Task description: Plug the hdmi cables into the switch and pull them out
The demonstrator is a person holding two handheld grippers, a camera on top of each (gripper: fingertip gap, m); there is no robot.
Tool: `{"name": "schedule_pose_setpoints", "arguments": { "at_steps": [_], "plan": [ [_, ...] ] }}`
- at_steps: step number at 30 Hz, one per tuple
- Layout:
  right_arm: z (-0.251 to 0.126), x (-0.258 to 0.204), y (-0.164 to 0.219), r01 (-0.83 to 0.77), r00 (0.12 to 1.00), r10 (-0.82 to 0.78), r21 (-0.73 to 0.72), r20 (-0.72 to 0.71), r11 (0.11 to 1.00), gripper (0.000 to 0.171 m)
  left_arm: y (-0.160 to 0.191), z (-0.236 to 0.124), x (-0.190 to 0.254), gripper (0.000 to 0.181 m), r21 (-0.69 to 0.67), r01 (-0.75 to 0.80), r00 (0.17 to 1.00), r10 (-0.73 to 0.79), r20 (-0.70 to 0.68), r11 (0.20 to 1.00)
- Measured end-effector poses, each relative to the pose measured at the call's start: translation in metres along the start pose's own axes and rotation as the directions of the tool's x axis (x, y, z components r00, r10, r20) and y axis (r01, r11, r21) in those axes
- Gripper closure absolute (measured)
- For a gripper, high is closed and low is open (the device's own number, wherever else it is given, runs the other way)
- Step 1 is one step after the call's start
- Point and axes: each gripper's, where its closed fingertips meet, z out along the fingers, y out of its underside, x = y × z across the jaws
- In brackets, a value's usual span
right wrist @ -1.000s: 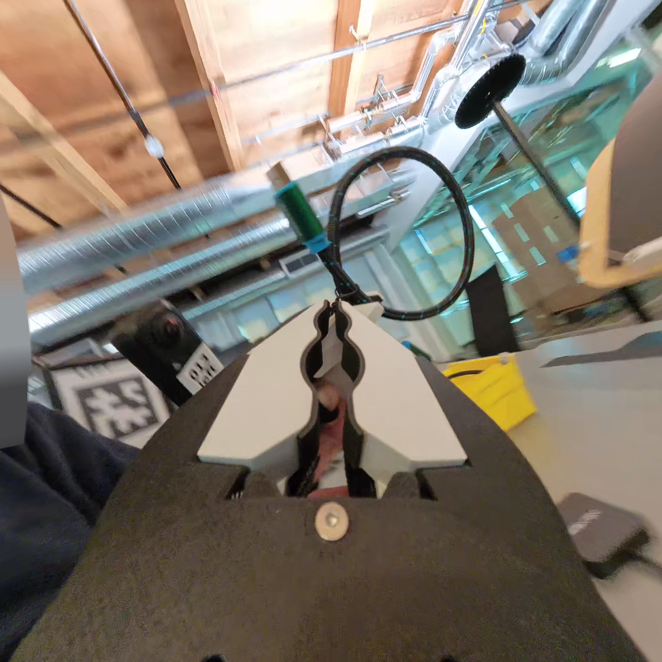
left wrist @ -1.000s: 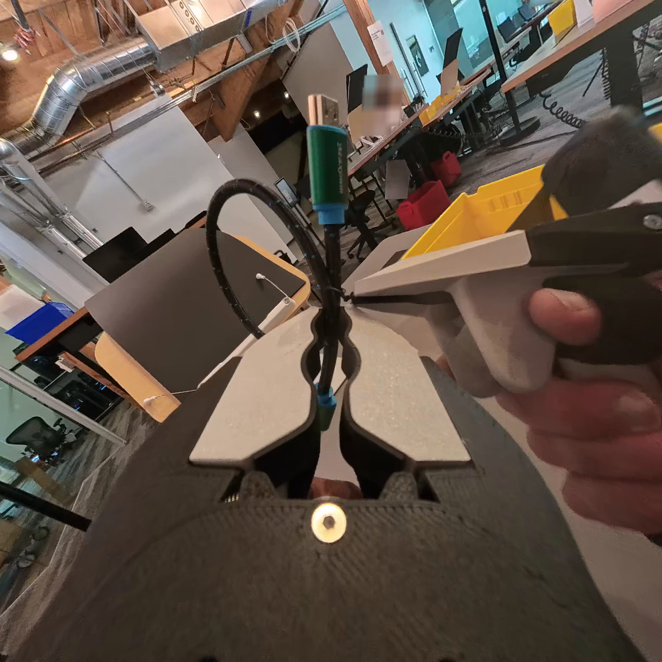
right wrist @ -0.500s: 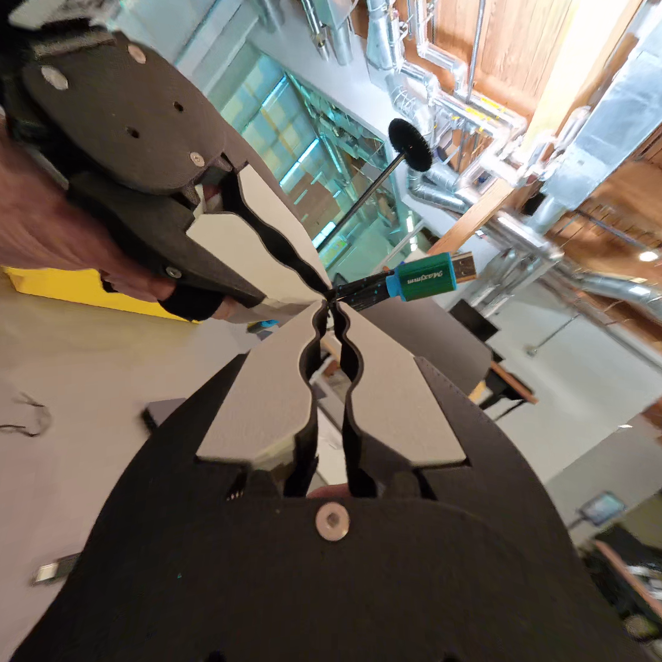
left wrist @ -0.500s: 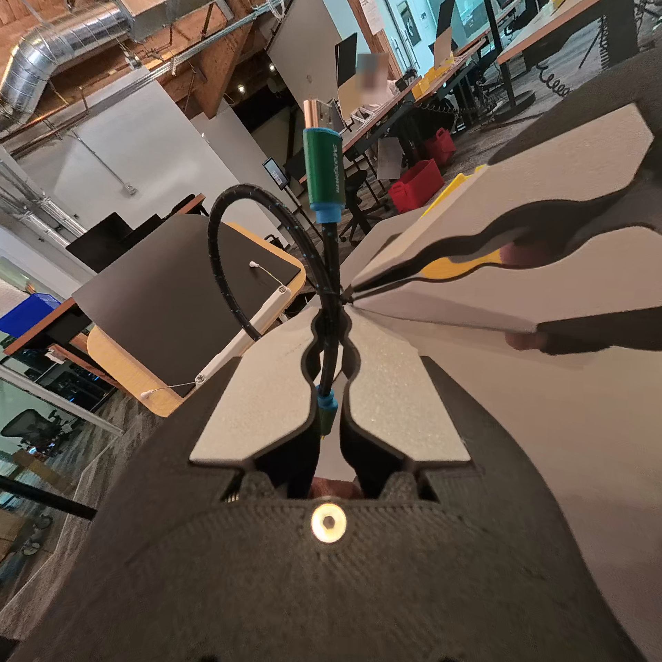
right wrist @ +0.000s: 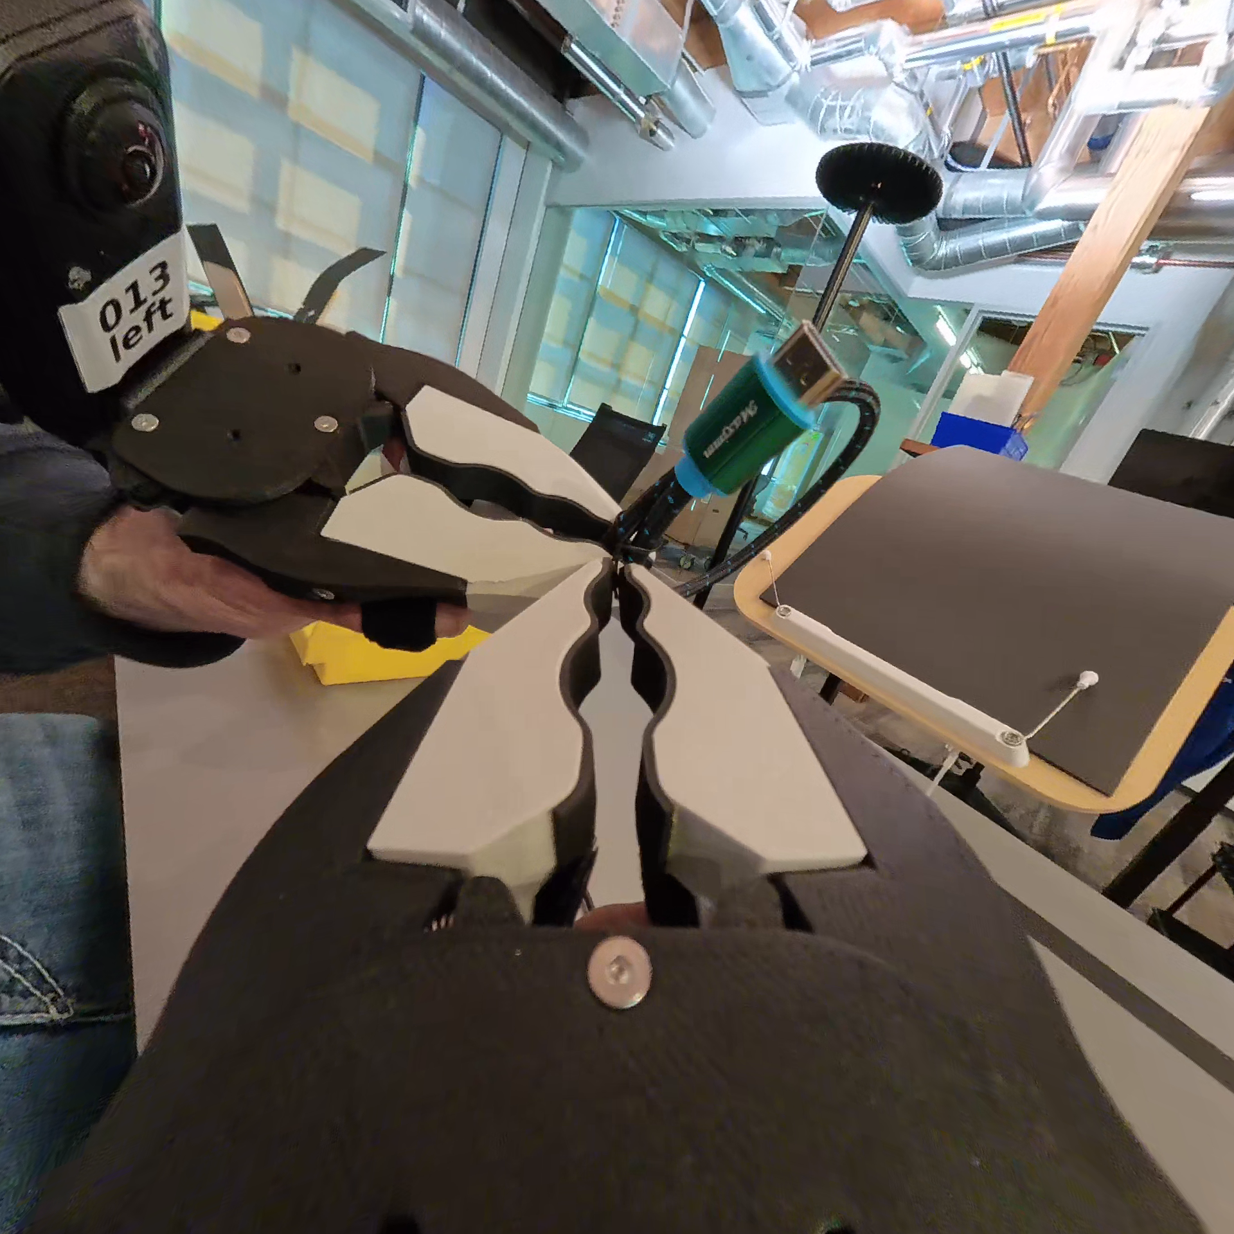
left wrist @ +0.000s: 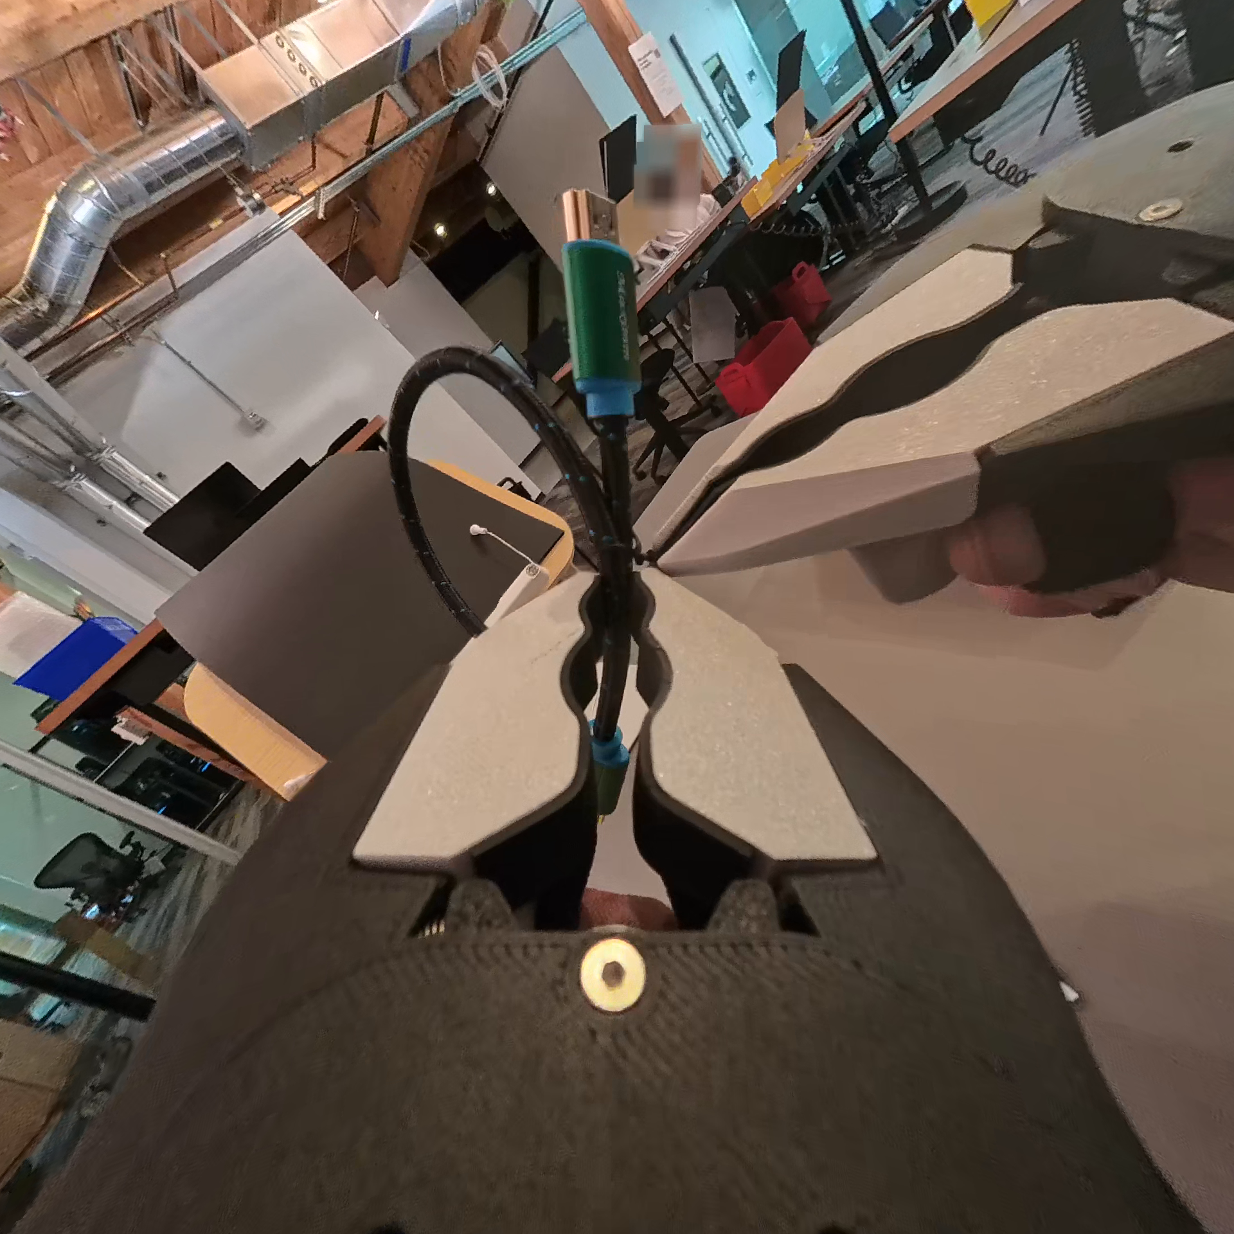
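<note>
A short black braided HDMI cable [left wrist: 407,481] is coiled into a loop and bound by a thin black tie [right wrist: 628,553]. My left gripper [left wrist: 618,591] is shut on the bundled cable and holds it in the air. One green plug [left wrist: 599,314] with a blue collar stands up beyond the fingertips. The other plug [left wrist: 609,768] sits back between the fingers. My right gripper [right wrist: 618,571] comes in from the right, and its closed tips pinch the tie where the cable crosses. In the right wrist view the green plug [right wrist: 741,434] points up and right. No switch shows.
A grey table [right wrist: 234,768] lies below both grippers. A yellow bin [right wrist: 374,658] sits on it under the left hand. A black panel on a wood-edged board [right wrist: 1001,601] stands to the right. A person's jeans leg [right wrist: 53,868] is at the left edge. Only a small space, under 4 cm, lies between the two pairs of fingers.
The right gripper has rolled around the cable while its tips stayed at the tie. The left gripper has kept hold of the cable and tilted only slightly.
</note>
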Motion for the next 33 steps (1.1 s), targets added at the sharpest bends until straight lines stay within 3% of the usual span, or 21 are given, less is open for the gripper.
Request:
{"name": "schedule_pose_setpoints", "arguments": {
  "at_steps": [3, 6, 10, 13, 15, 16, 18, 20, 22, 24, 28, 30, 33],
  "plan": [
    [0.000, -0.002, -0.001, -0.042, 0.999, 0.042, 0.001, 0.033, 0.999, 0.171, -0.001, 0.000, 0.000, 0.175, 0.020, -0.018, 1.000, 0.018, -0.008, 1.000],
    [-0.002, -0.004, -0.012, -0.373, 0.919, 0.360, 0.062, 0.163, 0.926, 0.171, -0.003, 0.000, -0.002, 0.176, 0.050, -0.032, 0.999, 0.031, 0.024, 0.998],
    [-0.004, -0.005, -0.020, -0.776, 0.615, 0.706, 0.112, 0.350, 0.621, 0.171, -0.007, 0.000, -0.006, 0.175, 0.087, -0.078, 0.994, 0.070, 0.088, 0.993],
    [-0.005, -0.010, -0.025, -0.919, 0.384, 0.788, 0.116, 0.481, 0.377, 0.171, -0.011, -0.002, -0.007, 0.175, 0.108, -0.129, 0.982, 0.112, 0.150, 0.986],
    [-0.007, -0.015, -0.029, -0.949, 0.309, 0.783, 0.122, 0.539, 0.290, 0.171, -0.015, -0.005, -0.005, 0.175, 0.137, -0.159, 0.975, 0.133, 0.177, 0.978],
    [-0.007, -0.016, -0.028, -0.948, 0.314, 0.786, 0.135, 0.533, 0.287, 0.171, -0.016, -0.006, -0.005, 0.175, 0.138, -0.166, 0.973, 0.140, 0.183, 0.976],
    [-0.004, -0.015, -0.024, -0.911, 0.411, 0.783, 0.173, 0.467, 0.375, 0.171, -0.014, -0.005, -0.005, 0.175, 0.119, -0.158, 0.974, 0.135, 0.179, 0.980],
    [0.000, -0.014, -0.020, -0.795, 0.604, 0.719, 0.192, 0.344, 0.576, 0.165, -0.010, -0.003, -0.007, 0.175, 0.094, -0.158, 0.973, 0.139, 0.183, 0.983],
    [-0.001, -0.010, -0.017, -0.568, 0.823, 0.543, 0.196, 0.167, 0.800, 0.155, -0.007, -0.001, -0.010, 0.175, 0.076, -0.150, 0.974, 0.134, 0.183, 0.986],
    [-0.002, -0.003, -0.016, -0.345, 0.937, 0.348, 0.152, 0.002, 0.926, 0.154, -0.006, -0.001, -0.012, 0.176, 0.059, -0.163, 0.970, 0.149, 0.191, 0.985],
    [0.003, -0.006, -0.011, -0.102, 0.988, 0.103, 0.019, -0.116, 0.995, 0.156, -0.005, 0.002, -0.009, 0.176, 0.008, -0.225, 0.954, 0.218, 0.208, 0.974],
    [0.005, -0.005, -0.007, -0.087, 0.986, 0.082, -0.030, -0.147, 0.996, 0.163, -0.004, 0.001, -0.009, 0.176, -0.018, -0.274, 0.934, 0.271, 0.231, 0.961],
    [0.006, -0.003, -0.004, -0.179, 0.975, 0.171, -0.041, -0.143, 0.983, 0.164, -0.004, 0.001, -0.011, 0.176, -0.059, -0.356, 0.895, 0.358, 0.265, 0.933]
  ]
}}
